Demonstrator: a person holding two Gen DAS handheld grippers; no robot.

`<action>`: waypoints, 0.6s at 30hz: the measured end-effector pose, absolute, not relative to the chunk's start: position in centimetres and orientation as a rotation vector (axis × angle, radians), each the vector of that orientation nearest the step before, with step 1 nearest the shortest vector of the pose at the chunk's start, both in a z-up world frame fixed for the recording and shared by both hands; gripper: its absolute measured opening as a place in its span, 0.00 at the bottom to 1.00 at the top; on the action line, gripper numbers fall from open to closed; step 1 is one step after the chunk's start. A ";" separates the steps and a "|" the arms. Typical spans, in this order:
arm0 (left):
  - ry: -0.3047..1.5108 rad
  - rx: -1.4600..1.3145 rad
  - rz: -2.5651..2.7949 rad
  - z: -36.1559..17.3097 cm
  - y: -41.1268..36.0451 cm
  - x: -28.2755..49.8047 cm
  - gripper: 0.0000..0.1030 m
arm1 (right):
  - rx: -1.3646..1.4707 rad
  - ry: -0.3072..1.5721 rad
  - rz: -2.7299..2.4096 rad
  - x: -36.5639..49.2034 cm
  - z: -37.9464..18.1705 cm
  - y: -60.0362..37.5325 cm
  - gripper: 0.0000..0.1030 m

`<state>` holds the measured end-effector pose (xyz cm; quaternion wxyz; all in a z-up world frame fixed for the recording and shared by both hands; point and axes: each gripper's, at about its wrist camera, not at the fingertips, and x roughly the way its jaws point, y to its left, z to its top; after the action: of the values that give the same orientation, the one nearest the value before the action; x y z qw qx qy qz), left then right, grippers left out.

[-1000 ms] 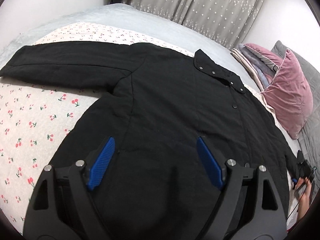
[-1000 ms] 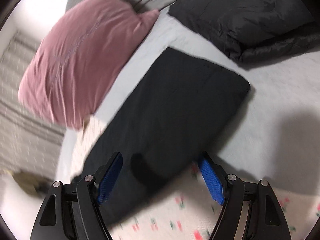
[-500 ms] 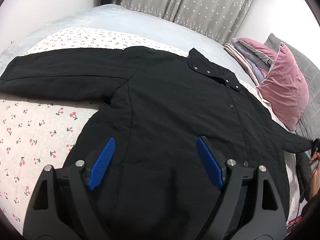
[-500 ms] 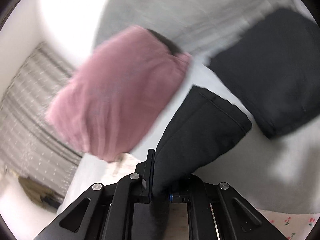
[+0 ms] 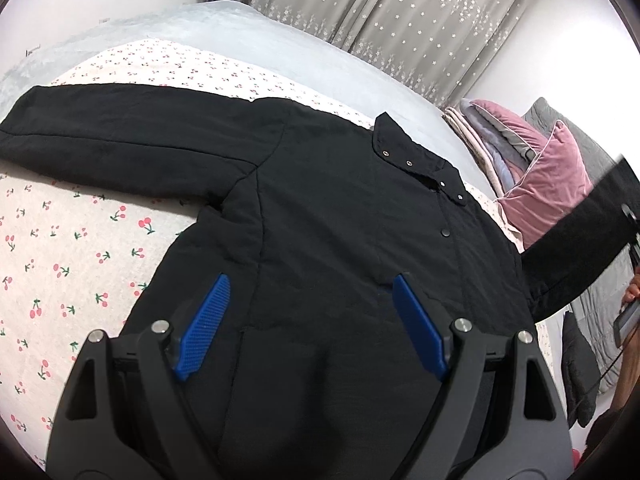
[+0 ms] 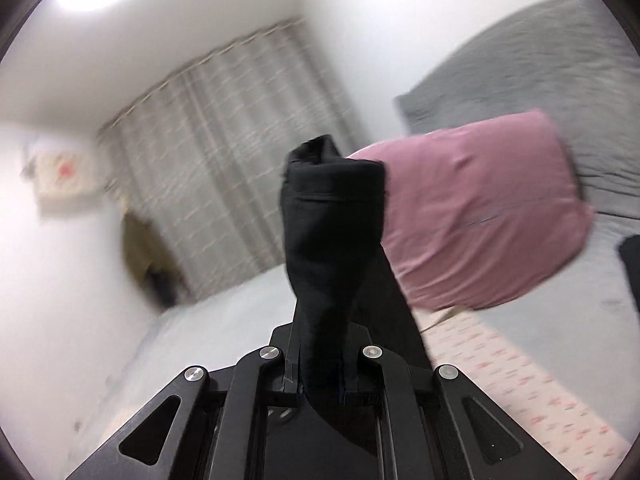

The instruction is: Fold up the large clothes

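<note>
The right gripper (image 6: 318, 376) is pinching the black coat's sleeve (image 6: 332, 216) up in the air, while the left gripper (image 5: 310, 320) is hanging wide apart just over the black coat (image 5: 328, 220) lying flat on the cherry sheet (image 5: 72, 264).

Coat (image 5: 340, 216) black, silver snaps on collar; sheet (image 5: 80, 248) cream, red cherry print with green stems; bedspread (image 5: 248, 36) pale grey; curtain (image 5: 400, 20) grey, white star dots; pillow (image 5: 548, 196) dusty pink, pale piping; blanket (image 6: 540, 64) grey; gripper pads (image 5: 204, 326) blue, frames black; walls white.
</note>
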<state>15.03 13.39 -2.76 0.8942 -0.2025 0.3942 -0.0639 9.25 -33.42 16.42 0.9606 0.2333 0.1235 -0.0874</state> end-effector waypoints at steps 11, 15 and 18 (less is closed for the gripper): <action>0.835 -0.454 -0.185 -3.1 13.2 15.4 0.81 | 0.299 0.643 0.054 15.9 3.3 -14.9 0.13; 0.844 -0.442 -0.206 -3.0 12.6 15.5 0.81 | 0.316 0.832 0.036 16.9 -3.7 -13.4 0.16; 0.843 -0.418 -0.225 -2.9 11.8 15.5 0.81 | 0.342 0.955 0.093 17.2 -7.4 -13.1 0.45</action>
<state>15.46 11.84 -2.92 0.8852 -0.2010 0.4054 -0.1083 17.17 -13.08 -7.36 0.8730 0.1639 0.4572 0.0445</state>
